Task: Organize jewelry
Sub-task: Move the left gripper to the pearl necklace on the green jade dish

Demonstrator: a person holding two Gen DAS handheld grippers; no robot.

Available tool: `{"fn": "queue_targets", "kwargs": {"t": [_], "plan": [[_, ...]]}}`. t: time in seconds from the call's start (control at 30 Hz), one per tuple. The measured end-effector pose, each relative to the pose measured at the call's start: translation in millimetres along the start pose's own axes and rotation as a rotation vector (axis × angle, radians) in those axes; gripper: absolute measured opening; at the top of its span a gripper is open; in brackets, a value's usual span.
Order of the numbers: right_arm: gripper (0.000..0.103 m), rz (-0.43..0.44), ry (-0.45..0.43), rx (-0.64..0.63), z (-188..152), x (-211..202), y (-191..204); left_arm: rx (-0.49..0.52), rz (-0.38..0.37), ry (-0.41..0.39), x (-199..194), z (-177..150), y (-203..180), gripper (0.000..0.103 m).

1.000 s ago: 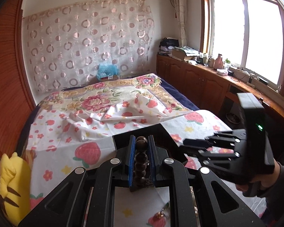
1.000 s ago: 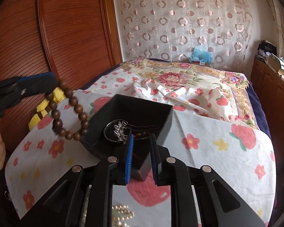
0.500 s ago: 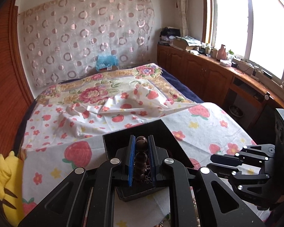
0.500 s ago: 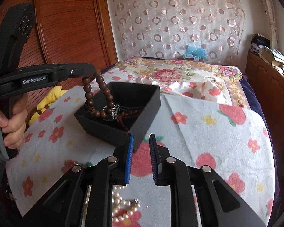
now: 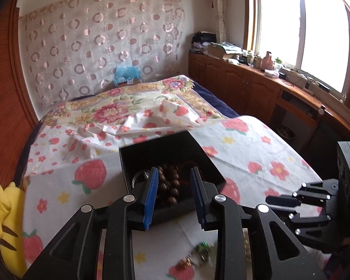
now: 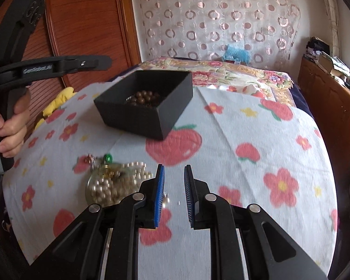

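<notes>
On the strawberry-print cloth (image 6: pixel 233 126) a black box (image 6: pixel 137 119) is being kept, and inside it a brown bead bracelet (image 5: pixel 169 185) is lying in a heap beside a silvery piece (image 5: pixel 140 176). Just above the box's near wall the left tongs (image 5: pixel 173 193) are being held wide apart, nothing being gripped between the blue pads (image 5: pixel 150 198); the beads are showing through the gap. Nearer the cloth's edge the right tongs (image 6: pixel 174 193) are being held partly open over bare cloth, also empty. Just to their left a pile of pearls (image 6: pixel 107 186) is being left on the cloth, with a small green bead (image 6: pixel 108 156) and gold-toned bits at its far side. At the left rim of the right wrist view, the left handle is being clasped by a hand (image 6: pixel 10 126). Beyond the cloth a floral bedspread (image 5: pixel 119 107) is being shown.
</notes>
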State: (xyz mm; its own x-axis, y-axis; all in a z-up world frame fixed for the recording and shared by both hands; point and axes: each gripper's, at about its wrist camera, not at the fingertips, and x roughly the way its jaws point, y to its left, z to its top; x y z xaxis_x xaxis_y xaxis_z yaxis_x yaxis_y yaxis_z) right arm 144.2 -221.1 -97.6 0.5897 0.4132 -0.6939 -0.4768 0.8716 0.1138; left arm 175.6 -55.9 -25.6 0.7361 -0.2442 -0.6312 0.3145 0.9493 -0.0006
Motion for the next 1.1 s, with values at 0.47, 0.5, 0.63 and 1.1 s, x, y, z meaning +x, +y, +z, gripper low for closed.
{"fn": "queue_targets", "kwargs": {"t": [0.47,0.5,0.63,1.1], "plan": [[0.026,0.012,0.082,-0.021,-14,9,11,-0.004,-0.058,0.037,-10,-49,-15,0.038],[0.026,0.003,0.091,-0.027,-15,11,11,-0.004,-0.061,0.044,-9,-52,-16,0.039],[0.026,-0.010,0.104,-0.045,-17,16,13,0.006,-0.061,0.064,-5,-59,-19,0.044],[0.023,-0.108,0.109,-0.050,-21,13,-7,0.059,-0.108,0.129,17,-66,-43,0.050]]}}
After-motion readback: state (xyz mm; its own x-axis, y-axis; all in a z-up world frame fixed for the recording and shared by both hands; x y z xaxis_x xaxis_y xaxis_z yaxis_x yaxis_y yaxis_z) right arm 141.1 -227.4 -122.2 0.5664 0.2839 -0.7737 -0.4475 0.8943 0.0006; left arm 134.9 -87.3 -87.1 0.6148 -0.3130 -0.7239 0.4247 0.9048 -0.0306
